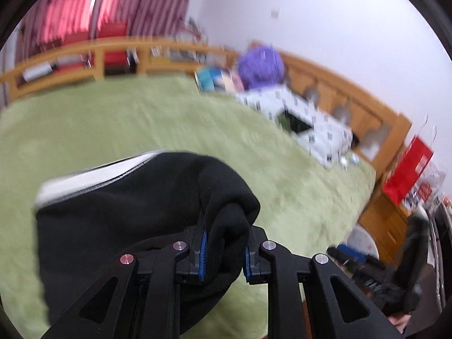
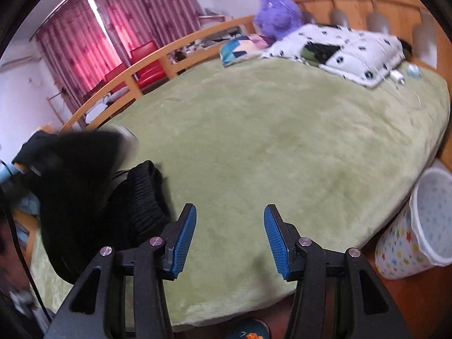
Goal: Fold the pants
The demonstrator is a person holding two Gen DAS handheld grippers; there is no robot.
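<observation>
The left claw [image 1: 226, 243] is pinching a bunch of the black pants [image 1: 127, 212] between its 2 blue pads. The pants hang off to its left, with a white strip and a zipper line along the top edge. The right claw [image 2: 230, 237] is spread apart with nothing in it, only green blanket showing in the gap. In the right view the pants [image 2: 84, 192] sit in a dark heap at the near left side of the bed, just beside the claw, with a ribbed cuff sticking up.

All of it is on a bed with a fuzzy green blanket [image 2: 282, 147]. A white bucket with colored stars [image 2: 418, 226] stands on the floor by the bed's right edge. Farther back lie a white spotted pillow [image 2: 347, 48], a small colorful pillow [image 2: 240, 46] and a purple fuzzy toy [image 2: 278, 14]. A red bag [image 1: 406, 172] has white writing, too blurry to read. Behind are a wooden bed frame [image 2: 367, 2], red curtains [image 2: 93, 34] and a white wall.
</observation>
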